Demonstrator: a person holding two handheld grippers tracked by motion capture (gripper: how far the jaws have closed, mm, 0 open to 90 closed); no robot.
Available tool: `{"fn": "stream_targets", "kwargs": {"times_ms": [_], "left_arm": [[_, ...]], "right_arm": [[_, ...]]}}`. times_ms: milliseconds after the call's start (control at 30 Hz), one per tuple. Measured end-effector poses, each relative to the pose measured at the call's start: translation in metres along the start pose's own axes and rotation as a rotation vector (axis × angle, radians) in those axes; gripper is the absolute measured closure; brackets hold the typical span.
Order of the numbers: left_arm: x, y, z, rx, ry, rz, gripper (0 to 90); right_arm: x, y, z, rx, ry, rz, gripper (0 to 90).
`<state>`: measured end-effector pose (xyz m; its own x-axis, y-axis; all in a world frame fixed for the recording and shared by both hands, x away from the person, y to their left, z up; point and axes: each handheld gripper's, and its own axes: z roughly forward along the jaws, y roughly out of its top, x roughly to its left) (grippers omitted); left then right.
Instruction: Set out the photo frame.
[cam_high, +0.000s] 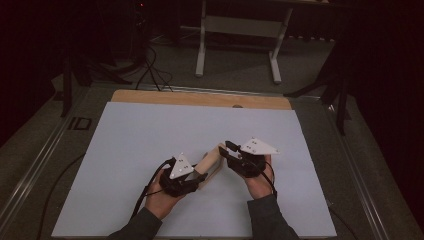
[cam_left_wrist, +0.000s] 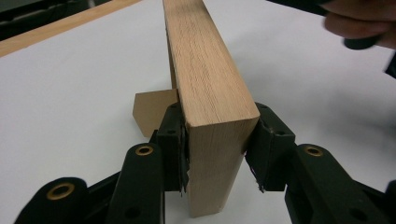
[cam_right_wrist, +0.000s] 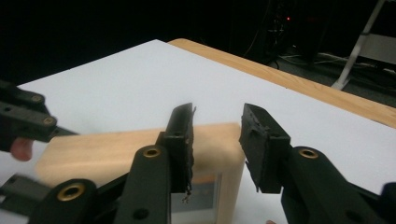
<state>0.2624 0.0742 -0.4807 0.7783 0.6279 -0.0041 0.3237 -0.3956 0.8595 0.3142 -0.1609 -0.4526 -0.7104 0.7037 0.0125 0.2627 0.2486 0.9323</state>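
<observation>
A pale wooden block (cam_high: 212, 162) lies slanted on the white sheet between both hands. My left gripper (cam_high: 199, 176) is shut on its near end. In the left gripper view my left gripper (cam_left_wrist: 217, 137) presses both pads against the sides of the block (cam_left_wrist: 205, 70), which runs away from the camera. My right gripper (cam_high: 228, 149) is at the block's far end. In the right gripper view my right gripper (cam_right_wrist: 217, 135) stands open just above that end of the block (cam_right_wrist: 126, 147), with a gap between the pads and the wood.
A white sheet (cam_high: 150, 135) covers most of the table, with a wooden strip (cam_high: 200, 98) along the far edge. A small tan piece (cam_left_wrist: 152, 112) pokes out behind the block. A white desk frame (cam_high: 237, 30) stands on the floor beyond.
</observation>
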Motion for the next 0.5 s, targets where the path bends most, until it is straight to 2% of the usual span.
{"fn": "stream_targets", "kwargs": {"times_ms": [67, 200, 333, 500], "left_arm": [[-0.0041, -0.0004, -0.0001, -0.001, -0.014, 0.028, 61.1], [-0.0078, -0.0005, -0.0008, 0.001, -0.03, 0.052, 61.1], [-0.0099, -0.0006, -0.0015, 0.003, -0.049, 0.081, 61.1], [-0.0097, -0.0005, -0.0016, 0.004, -0.054, 0.087, 61.0]], "right_arm": [[-0.0006, -0.0009, 0.0001, 0.003, -0.005, 0.001, 73.6], [-0.0006, -0.002, -0.0001, 0.01, -0.018, -0.016, 88.6], [0.0007, -0.0022, 0.0008, 0.016, -0.03, -0.029, 89.4], [0.0011, -0.0038, 0.0032, 0.034, -0.041, -0.039, 89.4]]}}
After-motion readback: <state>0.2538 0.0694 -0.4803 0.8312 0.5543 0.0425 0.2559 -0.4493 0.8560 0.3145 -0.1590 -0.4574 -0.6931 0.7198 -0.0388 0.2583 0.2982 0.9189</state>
